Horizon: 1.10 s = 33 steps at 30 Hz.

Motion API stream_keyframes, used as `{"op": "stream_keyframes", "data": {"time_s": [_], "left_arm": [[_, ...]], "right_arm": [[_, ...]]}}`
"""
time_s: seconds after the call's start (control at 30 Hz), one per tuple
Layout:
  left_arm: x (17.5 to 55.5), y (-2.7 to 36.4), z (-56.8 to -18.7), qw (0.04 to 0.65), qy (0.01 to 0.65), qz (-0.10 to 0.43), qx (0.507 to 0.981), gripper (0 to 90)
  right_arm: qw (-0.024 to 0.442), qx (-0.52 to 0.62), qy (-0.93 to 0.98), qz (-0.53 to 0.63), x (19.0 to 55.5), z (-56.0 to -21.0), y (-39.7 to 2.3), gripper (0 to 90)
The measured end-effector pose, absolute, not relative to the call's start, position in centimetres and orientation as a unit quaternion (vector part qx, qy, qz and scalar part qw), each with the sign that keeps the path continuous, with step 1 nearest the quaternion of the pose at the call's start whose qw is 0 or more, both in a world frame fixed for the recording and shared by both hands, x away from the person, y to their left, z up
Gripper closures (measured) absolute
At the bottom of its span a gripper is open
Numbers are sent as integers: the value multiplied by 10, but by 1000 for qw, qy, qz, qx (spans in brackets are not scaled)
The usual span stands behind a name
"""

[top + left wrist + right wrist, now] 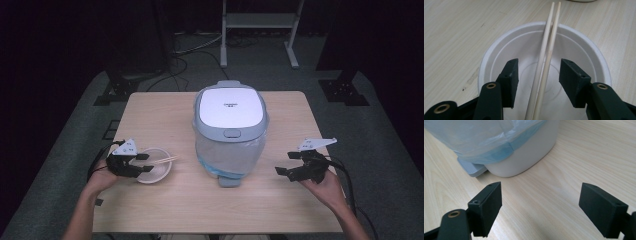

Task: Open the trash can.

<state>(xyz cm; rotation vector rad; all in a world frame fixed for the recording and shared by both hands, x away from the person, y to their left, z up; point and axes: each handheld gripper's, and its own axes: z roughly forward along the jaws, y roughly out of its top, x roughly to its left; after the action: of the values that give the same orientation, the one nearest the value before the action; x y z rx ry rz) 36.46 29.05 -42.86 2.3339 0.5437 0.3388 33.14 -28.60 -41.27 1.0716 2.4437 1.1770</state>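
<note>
- You are positioning the left gripper [537, 82] over the white bowl [579, 47], with its 2 pads straddling the chopsticks [546, 60]. The jaws are standing about half open, with a gap on each side of the sticks, so nothing is gripped yet.
- In the high view, the bowl [159, 172] is sitting near the table's [165, 210] 8 o'clock edge; the chopsticks [165, 161] are leaning from its floor across its 3 o'clock rim. That tilt is lifting the shafts clear of the bowl floor, which is probably why you are approaching them in mid-span.
- The chopsticks are 2 pale, slim, round wooden rods lying side by side. The bowl is thin, smooth, matte and round, likely light enough to shift if nudged.
- You are holding the right gripper [292, 170] at the table's 4 o'clock, wide open and empty, facing the bin [229, 112].
- The bin is standing at the table's centre: a rounded white plastic body, a glossy lid, a crinkled translucent blue liner [486, 142] and a grey foot pedal [470, 168].
- The table is pale wood-grain laminate.
</note>
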Motion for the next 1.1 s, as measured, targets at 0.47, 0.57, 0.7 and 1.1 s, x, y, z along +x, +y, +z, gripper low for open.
{"op": "stream_keyframes", "data": {"time_s": [0.47,0.57,0.7,1.1], "left_arm": [[371,285,-433,326,186,110,920,751],[371,284,-433,316,180,109,925,792],[370,284,-433,314,177,106,927,796],[366,287,-423,334,175,111,919,796]], "right_arm": [[106,342,846,395,319,-410,-283,171],[102,338,848,395,319,-410,-283,172],[92,328,854,392,317,-412,-280,172],[64,307,863,397,310,-417,-272,200]]}}
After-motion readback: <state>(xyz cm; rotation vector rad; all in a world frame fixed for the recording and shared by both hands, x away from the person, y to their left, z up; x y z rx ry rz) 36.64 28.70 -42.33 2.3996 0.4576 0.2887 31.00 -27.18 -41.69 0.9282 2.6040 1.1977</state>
